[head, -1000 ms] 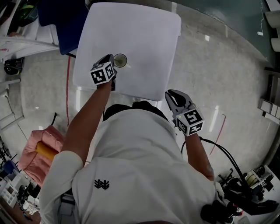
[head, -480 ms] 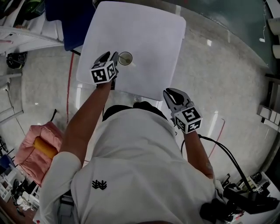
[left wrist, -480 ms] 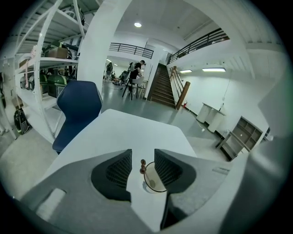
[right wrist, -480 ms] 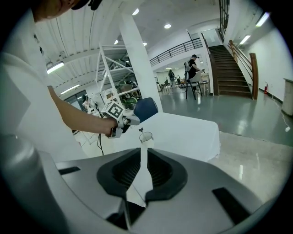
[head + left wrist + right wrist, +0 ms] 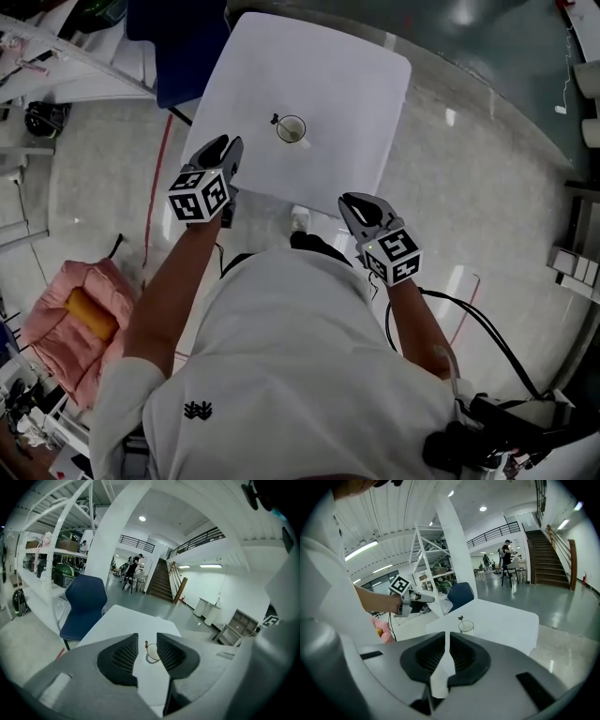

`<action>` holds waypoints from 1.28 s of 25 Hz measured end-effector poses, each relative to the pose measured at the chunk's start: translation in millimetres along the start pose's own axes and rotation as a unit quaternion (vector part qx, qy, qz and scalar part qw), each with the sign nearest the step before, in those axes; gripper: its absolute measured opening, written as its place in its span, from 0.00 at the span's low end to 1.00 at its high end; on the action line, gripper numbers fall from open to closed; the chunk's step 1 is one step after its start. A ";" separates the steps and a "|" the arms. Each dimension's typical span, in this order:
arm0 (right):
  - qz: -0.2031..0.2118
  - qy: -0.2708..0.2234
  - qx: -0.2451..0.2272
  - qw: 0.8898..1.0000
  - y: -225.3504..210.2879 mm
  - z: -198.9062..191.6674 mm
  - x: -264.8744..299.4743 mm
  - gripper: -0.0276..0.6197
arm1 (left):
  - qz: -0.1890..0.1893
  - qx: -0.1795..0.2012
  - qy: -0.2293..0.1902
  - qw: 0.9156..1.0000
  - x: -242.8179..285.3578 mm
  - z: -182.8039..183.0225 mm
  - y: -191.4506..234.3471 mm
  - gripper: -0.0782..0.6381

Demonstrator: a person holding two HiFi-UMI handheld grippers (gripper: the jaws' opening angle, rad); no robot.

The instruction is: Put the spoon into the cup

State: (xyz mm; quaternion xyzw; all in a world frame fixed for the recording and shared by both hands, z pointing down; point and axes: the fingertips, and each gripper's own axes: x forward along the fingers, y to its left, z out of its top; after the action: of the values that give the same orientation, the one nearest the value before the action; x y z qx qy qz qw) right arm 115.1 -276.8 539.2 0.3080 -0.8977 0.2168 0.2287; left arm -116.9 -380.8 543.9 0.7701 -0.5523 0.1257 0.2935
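The spoon (image 5: 277,121) is already sitting in the cup (image 5: 292,129), with its handle end poking over the rim on the side nearer the left tongs (image 5: 223,148). The cup looks like clear glass and stands upright on a plain white table (image 5: 328,66). It's out ahead of both pairs and well apart from them: ahead and to the right of the left tongs, ahead and to the left of the right tongs (image 5: 356,201).

Left tongs: the jaws have just been opening and stand wide apart with nothing between them. Looking along them, you just get the far-off cup and spoon framed in the gap. They sit by the table's near left edge.

Right tongs: the jaws are drawn together with only a thin sliver showing at the tips, and they hold nothing. They're off the table's near right corner, above the floor (image 5: 487,169).

Room-wise, the table is bare apart from the cup, and the floor is glossy grey with ceiling lights reflecting in it. There's a blue chair (image 5: 86,605) beyond the left tongs at the table's far left, with white metal racking (image 5: 51,541) further left. A staircase (image 5: 546,550) with a railing rises off to the right of the right tongs. A pink bundle (image 5: 52,314) with an orange roll on it lies behind and left of the left tongs. Black cables (image 5: 473,323) trail behind the right pair.
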 end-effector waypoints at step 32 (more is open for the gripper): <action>0.015 0.001 -0.049 0.999 335.4 -67.7 -18.9 0.06 | -0.239 0.071 0.030 0.968 -398.5 -149.6 -49.8 0.13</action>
State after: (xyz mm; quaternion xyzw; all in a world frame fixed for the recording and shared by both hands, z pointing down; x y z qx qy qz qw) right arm -71.5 7.9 499.9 0.2829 -0.9115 0.1765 0.2406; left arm -194.2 28.1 441.1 0.8945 -0.3326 0.1134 0.2764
